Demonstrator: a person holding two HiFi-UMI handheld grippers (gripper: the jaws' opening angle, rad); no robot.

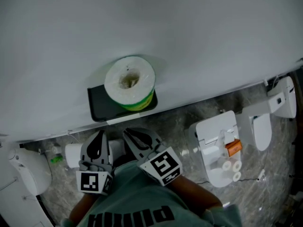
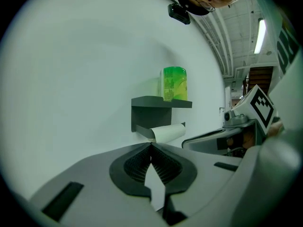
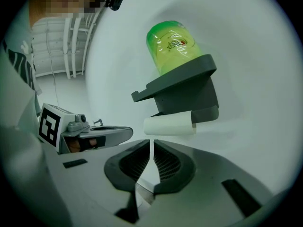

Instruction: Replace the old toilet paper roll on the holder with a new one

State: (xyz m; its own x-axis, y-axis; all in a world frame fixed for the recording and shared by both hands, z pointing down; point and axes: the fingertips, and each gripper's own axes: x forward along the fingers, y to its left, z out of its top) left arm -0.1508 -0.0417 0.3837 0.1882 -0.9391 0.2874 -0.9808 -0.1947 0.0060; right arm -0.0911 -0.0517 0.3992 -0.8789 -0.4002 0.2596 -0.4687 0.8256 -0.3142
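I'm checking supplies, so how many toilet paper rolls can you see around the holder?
2: a green-wrapped roll standing on the holder's shelf, and a thin white roll mounted just beneath it. Others may be hidden.

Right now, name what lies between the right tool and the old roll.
Nothing; the stretch from the right tool to the old roll is bare, as the right gripper view shows.

Mock bathroom corner inside a large hall: white wall [image 1: 142, 22] with dark toilet-paper holder [image 1: 97, 107], grey marbled floor [image 1: 180, 122]; beyond, high ribbed ceiling [image 2: 235, 25] and strip light [image 2: 260, 36].
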